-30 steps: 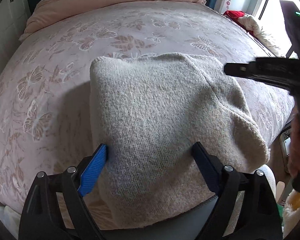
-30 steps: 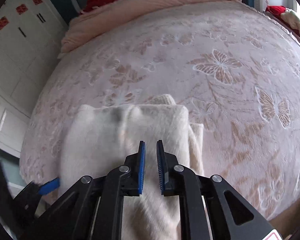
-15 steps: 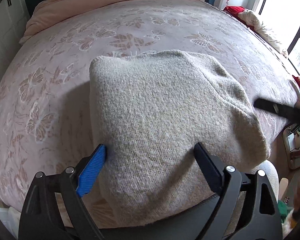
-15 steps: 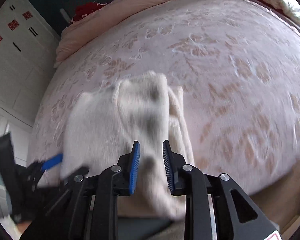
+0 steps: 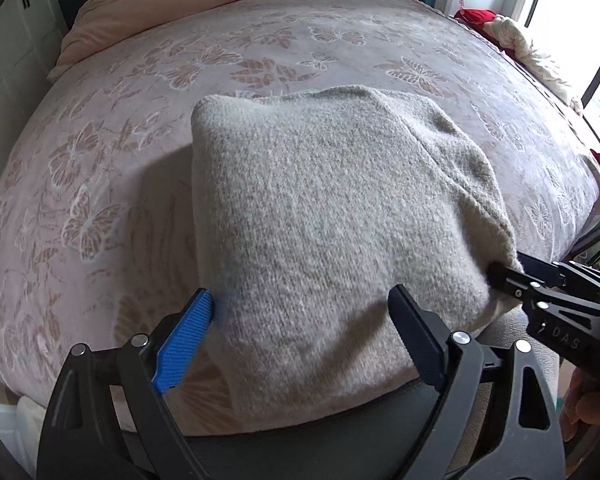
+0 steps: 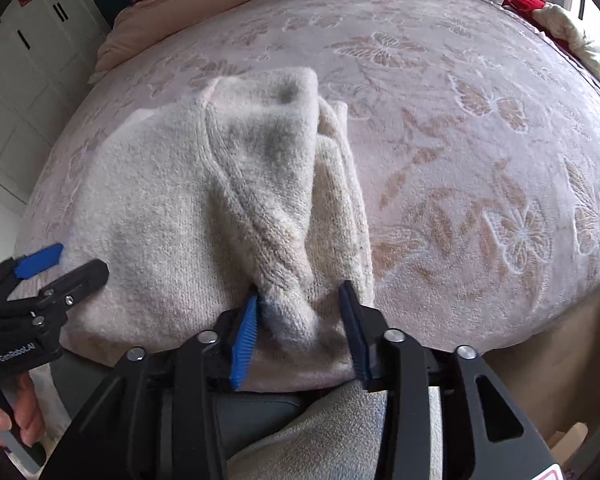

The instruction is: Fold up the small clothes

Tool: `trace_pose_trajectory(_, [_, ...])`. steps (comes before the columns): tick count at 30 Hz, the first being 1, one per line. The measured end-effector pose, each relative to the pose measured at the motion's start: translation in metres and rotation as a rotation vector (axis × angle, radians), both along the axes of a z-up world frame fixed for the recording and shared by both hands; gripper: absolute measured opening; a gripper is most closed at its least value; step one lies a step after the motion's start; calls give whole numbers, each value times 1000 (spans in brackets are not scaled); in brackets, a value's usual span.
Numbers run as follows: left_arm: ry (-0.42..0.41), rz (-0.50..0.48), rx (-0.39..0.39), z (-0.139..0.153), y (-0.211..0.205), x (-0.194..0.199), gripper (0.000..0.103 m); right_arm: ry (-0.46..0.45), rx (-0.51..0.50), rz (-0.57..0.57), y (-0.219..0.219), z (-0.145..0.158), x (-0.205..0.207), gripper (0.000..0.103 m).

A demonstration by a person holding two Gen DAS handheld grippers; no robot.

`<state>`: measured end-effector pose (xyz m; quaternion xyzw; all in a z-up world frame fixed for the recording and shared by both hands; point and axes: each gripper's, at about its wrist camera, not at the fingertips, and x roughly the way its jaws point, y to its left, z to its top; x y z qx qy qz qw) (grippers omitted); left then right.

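A folded cream knit sweater [image 5: 332,216] lies on the bed near its front edge. My left gripper [image 5: 300,320] is open wide over the sweater's near edge. Its blue pad [image 5: 184,340] sits by the left side and the other finger rests on the knit. My right gripper [image 6: 300,332] is at the sweater's [image 6: 172,208] near right corner. Its jaws are opening, with a raised ridge of knit between them, close to the blue pad [image 6: 244,340] and clear of the other. In the left wrist view the right gripper [image 5: 500,270] touches that corner. The left gripper [image 6: 80,260] shows in the right wrist view.
A pink butterfly bedspread [image 5: 100,184] covers the bed. A rolled pink duvet [image 5: 240,4] lies at the far end, with red cloth behind it. Cream clothes [image 5: 520,48] are heaped at the far right edge. White cabinets [image 6: 24,64] stand to the left. The dark bed frame [image 5: 340,436] runs below the grippers.
My right gripper came down from above the sweater to its near right corner, and its jaws widened from nearly shut. The left gripper and the sweater stayed put.
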<state>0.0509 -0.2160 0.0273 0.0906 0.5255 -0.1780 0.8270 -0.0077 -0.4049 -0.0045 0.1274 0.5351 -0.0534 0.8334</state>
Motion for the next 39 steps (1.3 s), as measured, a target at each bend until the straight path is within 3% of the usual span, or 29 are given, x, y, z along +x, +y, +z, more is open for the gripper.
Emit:
trace_pose_trajectory(2, [5,20,-2,2,6,-2,88,-18,-11,-18,-2,6,-5,62])
trace_pose_trajectory(4, [-4,42,-5,3,14,-3,91,-26,-1,-27,-8,6,-7,64])
trace_pose_trajectory(8, [35,105,-76,-1,36,5,94,-28,103,-62,-21,-7,-2,74])
trace_pose_trajectory(13, [172,186,-214,-30,54,25,97,-18,253,-99,-28,-37,6,82])
trace_pose_trajectory(18, [203,172,-261,-48,45,32,98,-36,361,-118,-33,-50,13,97])
trace_pose_trajectory(21, [276,184,-330,-63,41,38,98,-37,390,-100,-32,-53,19,98])
trace_pose_trajectory(26, [273,163,-353,-67,39,42,98,-58,431,-71,-29,-55,32,98])
trace_pose_trajectory(28, [284,147,-359,-66,39,43,98,-70,439,-67,-26,-54,38,88])
trace_pose_trajectory(29, [293,141,-372,-64,40,45,96,-77,441,-63,-25,-51,42,74])
trace_pose_trajectory(31, [313,118,-405,-58,40,46,75,-84,447,-67,-23,-48,45,57])
trace_pose_trajectory(33, [298,95,-396,-49,38,46,63,-101,473,-88,-25,-40,44,42])
trace_pose_trajectory(36, [275,61,-388,-28,35,44,51,-131,483,-116,-27,-22,40,37])
trace_pose_trajectory(39, [245,39,-411,-5,36,40,47,-172,472,-114,-25,6,36,36])
